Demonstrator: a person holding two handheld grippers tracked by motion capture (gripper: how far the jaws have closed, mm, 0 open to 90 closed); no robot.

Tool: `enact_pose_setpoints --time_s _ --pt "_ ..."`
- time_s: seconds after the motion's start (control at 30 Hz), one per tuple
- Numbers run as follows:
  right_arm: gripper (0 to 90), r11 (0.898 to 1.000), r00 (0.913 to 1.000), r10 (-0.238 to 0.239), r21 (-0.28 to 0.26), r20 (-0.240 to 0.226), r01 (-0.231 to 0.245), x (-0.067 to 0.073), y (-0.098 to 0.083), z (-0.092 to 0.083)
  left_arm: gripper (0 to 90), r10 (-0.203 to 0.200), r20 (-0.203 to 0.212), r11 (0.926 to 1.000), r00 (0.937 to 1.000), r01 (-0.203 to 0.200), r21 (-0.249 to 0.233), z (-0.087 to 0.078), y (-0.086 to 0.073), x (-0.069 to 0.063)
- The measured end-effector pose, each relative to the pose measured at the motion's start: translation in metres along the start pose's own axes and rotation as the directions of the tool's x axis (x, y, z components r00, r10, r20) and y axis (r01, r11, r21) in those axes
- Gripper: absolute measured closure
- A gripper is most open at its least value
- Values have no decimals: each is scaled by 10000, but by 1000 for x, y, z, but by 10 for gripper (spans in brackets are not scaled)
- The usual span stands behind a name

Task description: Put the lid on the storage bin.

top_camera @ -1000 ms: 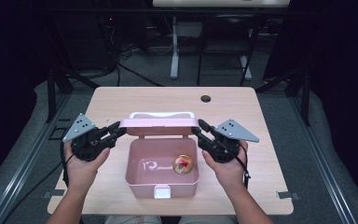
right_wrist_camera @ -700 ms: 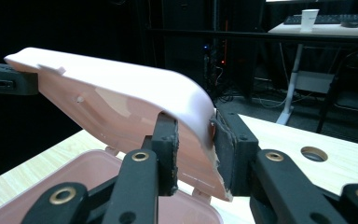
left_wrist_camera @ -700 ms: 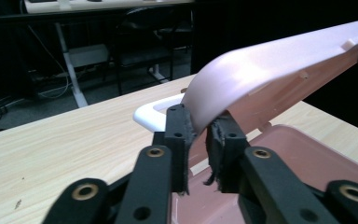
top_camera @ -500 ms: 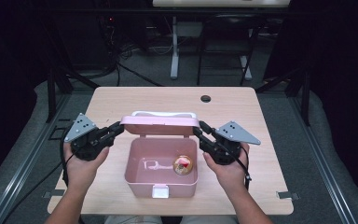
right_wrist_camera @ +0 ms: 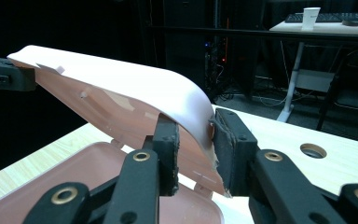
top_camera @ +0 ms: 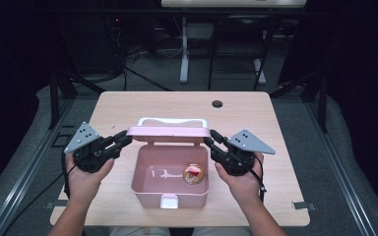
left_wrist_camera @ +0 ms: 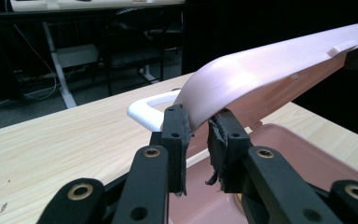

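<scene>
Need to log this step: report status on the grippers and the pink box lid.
Left gripper and right gripper each clamp a lid end. Lid half raised over box. Nothing blocking.

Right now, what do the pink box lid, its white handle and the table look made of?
Lid: seemingly moulded plastic, smooth satin pink, with a soft sheen and rounded corners. Handle: probably glossy white plastic, showing bright highlights. Table: light wood-grain top, matte; laminate or real wood can't be told.

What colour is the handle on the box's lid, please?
White; the handle on the pink lid shows best in the high view.
</scene>
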State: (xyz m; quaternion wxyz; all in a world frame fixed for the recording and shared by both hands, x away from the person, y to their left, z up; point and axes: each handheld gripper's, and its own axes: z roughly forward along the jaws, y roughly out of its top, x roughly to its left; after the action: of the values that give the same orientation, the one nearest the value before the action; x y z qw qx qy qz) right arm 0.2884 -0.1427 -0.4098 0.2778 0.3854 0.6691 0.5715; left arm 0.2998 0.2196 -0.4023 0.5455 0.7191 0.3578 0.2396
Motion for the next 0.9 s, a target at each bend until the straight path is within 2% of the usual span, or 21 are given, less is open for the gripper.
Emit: enact_pose_setpoints --time_s 0.3,0.57,0.9 --pt "695 9999 9999 47 147 -161 -44 0 0 -2 740 91 48 9999 9999 -91 122 -4 1 -3" --pt "689 9989 9993 -257 375 -270 267 3 -3 -8 739 18 272 9997 9996 -25 251 -9 -3 -4" --pt "670 9987 9987 -229 447 -452 250 5 -9 -13 735 143 423 9990 9990 -161 415 -14 -9 -7"
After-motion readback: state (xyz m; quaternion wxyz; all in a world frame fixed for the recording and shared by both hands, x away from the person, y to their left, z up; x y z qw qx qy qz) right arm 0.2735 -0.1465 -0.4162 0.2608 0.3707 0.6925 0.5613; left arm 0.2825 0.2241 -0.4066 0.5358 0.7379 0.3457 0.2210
